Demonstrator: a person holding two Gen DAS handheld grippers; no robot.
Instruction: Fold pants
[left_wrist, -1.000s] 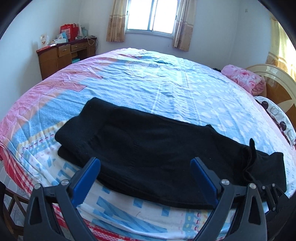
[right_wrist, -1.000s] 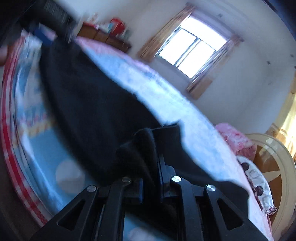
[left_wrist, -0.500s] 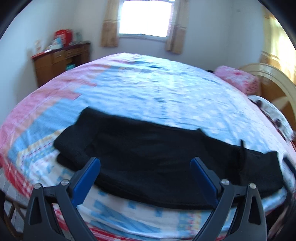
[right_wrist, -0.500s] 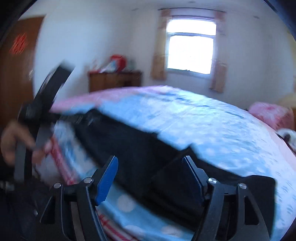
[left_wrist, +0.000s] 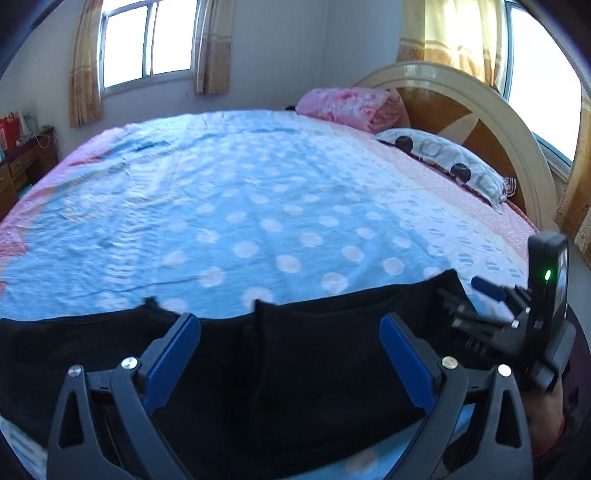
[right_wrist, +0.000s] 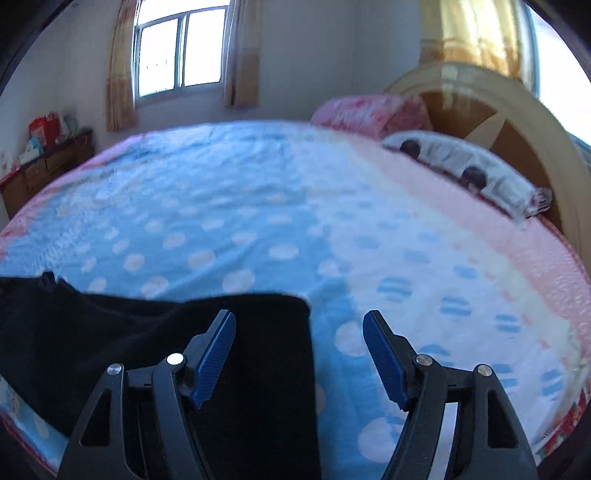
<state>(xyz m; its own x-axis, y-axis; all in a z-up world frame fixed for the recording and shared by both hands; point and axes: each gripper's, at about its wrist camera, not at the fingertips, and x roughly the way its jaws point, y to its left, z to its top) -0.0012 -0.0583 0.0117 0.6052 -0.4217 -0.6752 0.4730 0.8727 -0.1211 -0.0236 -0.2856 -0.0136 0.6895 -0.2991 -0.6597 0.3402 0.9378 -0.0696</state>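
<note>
My right gripper (right_wrist: 299, 358), jaws wide and empty, straddles the right end of the pants (right_wrist: 155, 354), which run leftward along the frame's bottom; my left gripper (left_wrist: 290, 360), equally wide, hovers mid-garment.

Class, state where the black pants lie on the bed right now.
The black pants lie flat along the near edge of the polka-dot bedsheet, low in both wrist views, under the open left gripper, far from the headboard.
</note>
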